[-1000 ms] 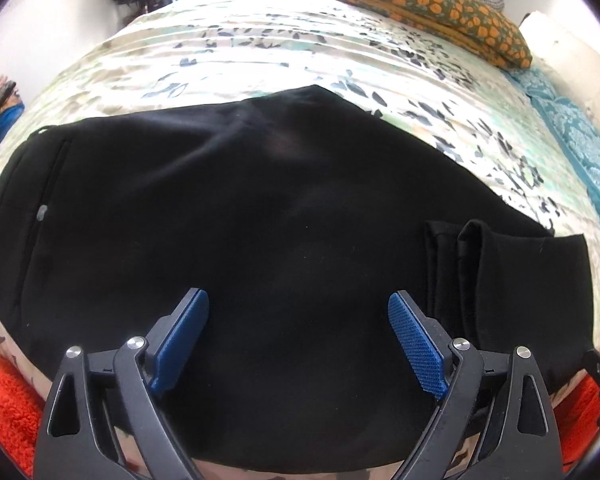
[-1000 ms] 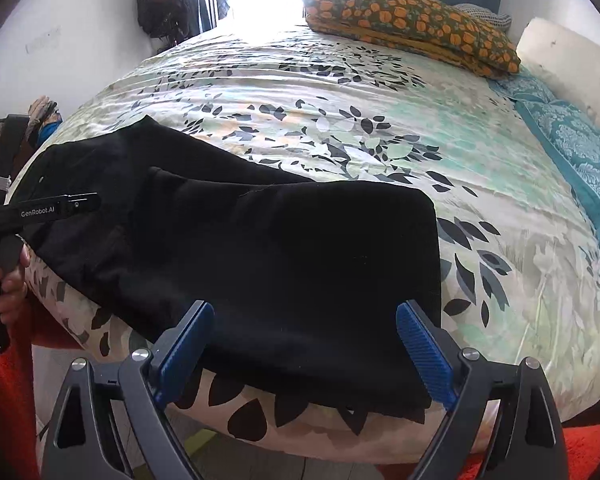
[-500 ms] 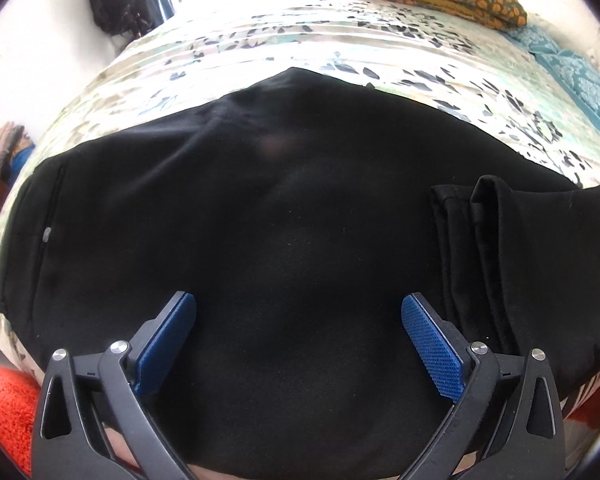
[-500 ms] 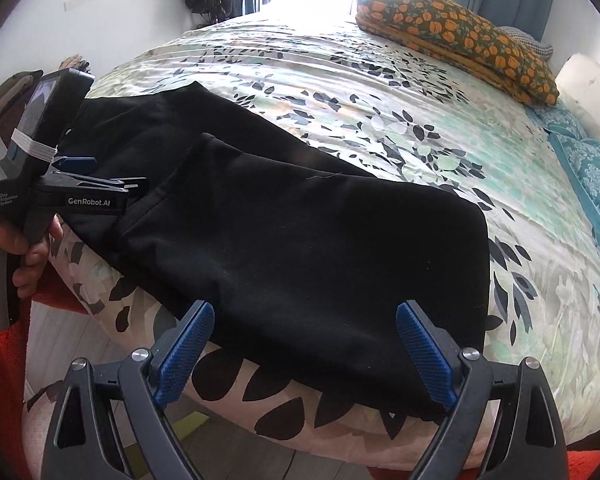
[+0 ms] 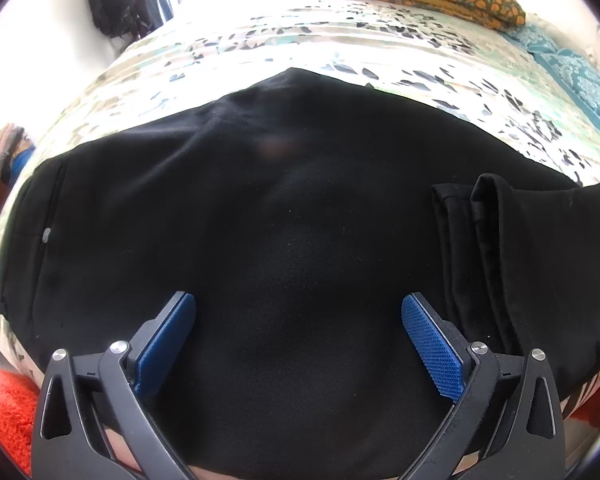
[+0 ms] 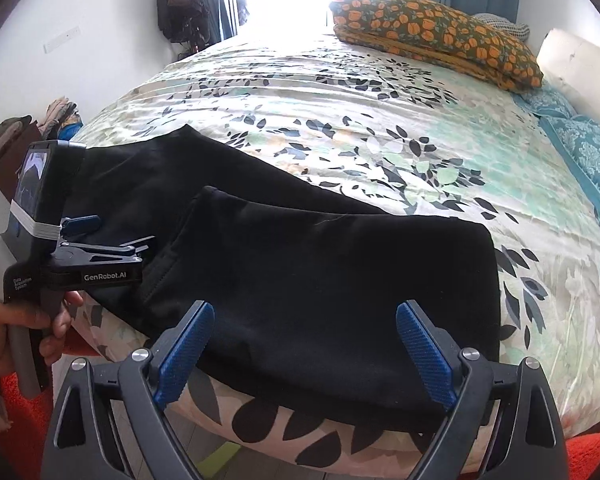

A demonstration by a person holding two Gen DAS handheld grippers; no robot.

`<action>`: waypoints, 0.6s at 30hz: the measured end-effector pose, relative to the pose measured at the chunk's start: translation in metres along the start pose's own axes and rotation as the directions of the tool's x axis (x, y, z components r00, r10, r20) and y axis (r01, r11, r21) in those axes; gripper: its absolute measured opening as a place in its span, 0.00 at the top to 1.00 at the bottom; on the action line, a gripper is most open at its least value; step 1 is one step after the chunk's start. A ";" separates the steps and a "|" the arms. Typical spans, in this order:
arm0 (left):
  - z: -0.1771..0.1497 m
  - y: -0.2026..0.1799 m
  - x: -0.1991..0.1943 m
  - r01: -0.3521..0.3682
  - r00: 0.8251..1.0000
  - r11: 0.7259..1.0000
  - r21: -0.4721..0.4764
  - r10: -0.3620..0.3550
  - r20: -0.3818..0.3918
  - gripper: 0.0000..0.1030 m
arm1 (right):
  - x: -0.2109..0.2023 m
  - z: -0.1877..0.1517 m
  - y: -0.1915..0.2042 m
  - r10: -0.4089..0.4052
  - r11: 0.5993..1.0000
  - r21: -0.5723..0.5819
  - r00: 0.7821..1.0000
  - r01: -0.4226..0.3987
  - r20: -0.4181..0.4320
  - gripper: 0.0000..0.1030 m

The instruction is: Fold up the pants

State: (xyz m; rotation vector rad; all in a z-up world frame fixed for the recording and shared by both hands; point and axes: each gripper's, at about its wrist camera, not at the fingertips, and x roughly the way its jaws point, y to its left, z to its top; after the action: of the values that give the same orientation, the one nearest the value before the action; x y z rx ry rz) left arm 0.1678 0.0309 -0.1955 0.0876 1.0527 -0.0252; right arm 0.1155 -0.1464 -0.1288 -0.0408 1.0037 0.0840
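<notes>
left gripper [image 5: 298,320] hangs over the near half of the black pants [image 5: 280,220], its blue pads [image 5: 432,350] spread wide with nothing between them; right gripper [image 6: 300,340] likewise gaping, empty, poised above the folded leg end [image 6: 340,280] by the bed's near edge; the person's hand [image 6: 16,332] grips the left tool's handle at the left of the right view; pants lie flat on the leaf-print bedspread [image 6: 380,120], hems doubled back over the upper part [image 5: 480,216]; judgement: next fold wants both jaws to pinch every layer at matching corners, lifting evenly so hems stay aligned; orange-flowered pillow [image 6: 440,32] lies at the far end, well apart.
</notes>
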 end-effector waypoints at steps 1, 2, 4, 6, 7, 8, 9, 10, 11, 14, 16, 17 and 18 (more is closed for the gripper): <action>-0.001 0.000 0.000 0.001 1.000 1.000 0.003 -0.001 0.004 0.00 | 0.003 0.000 0.006 0.000 1.000 -0.019 1.000 0.000 -0.006 0.10; -0.001 0.001 0.000 0.003 1.000 1.000 0.004 -0.003 0.004 0.00 | 0.007 -0.001 0.012 -0.001 0.999 -0.037 1.000 0.001 -0.016 0.10; -0.001 0.001 -0.001 0.007 1.000 1.000 0.004 -0.007 0.006 0.00 | 0.016 -0.003 0.021 -0.002 0.998 -0.059 0.999 0.000 -0.042 0.10; -0.001 0.002 -0.001 0.006 1.000 1.000 0.004 -0.006 0.009 0.00 | 0.022 -0.005 0.028 0.005 0.997 -0.071 0.998 -0.009 -0.058 0.10; -0.001 0.001 -0.001 0.004 1.000 1.000 0.003 -0.004 0.008 0.00 | 0.026 -0.007 0.030 0.008 0.997 -0.079 0.998 -0.013 -0.069 0.10; -0.001 0.001 -0.001 0.003 1.000 1.000 0.002 -0.003 0.008 0.00 | 0.031 -0.008 0.033 0.010 0.996 -0.088 0.996 -0.018 -0.092 0.10; -0.001 0.001 -0.001 0.003 1.000 1.000 0.000 -0.003 0.010 0.00 | 0.035 -0.010 0.035 0.011 0.995 -0.093 0.993 -0.022 -0.113 0.10; -0.001 0.002 -0.001 0.005 1.000 1.000 -0.002 -0.004 0.016 0.00 | 0.035 -0.012 0.036 0.011 0.996 -0.091 0.993 -0.022 -0.115 0.10; -0.002 0.002 -0.001 0.006 1.000 1.000 -0.001 -0.006 0.023 0.00 | 0.032 -0.013 0.036 0.018 0.996 -0.087 0.995 -0.026 -0.098 0.10; -0.002 0.003 -0.001 0.012 1.000 1.000 0.000 -0.012 0.028 0.00 | 0.020 -0.010 0.037 0.050 0.995 -0.087 0.997 -0.054 -0.054 0.10; -0.001 0.004 -0.001 0.023 0.999 1.000 0.010 -0.023 0.030 0.00 | 0.017 -0.010 0.037 0.049 0.994 -0.093 0.998 -0.053 -0.046 0.09; -0.001 0.006 -0.001 0.032 0.999 0.999 0.011 -0.033 0.030 0.00 | 0.017 -0.012 0.036 0.046 0.994 -0.092 0.998 -0.051 -0.052 0.09; 0.000 0.007 -0.001 0.045 0.999 0.999 0.012 -0.045 0.026 0.00 | 0.019 -0.013 0.034 0.044 0.995 -0.089 0.997 -0.050 -0.063 0.09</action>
State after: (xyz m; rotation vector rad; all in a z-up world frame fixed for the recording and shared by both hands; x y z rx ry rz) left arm 0.1675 0.0383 -0.1945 0.0734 1.0286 -0.0725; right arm 0.1116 -0.1124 -0.1522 -0.1033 1.0616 0.1724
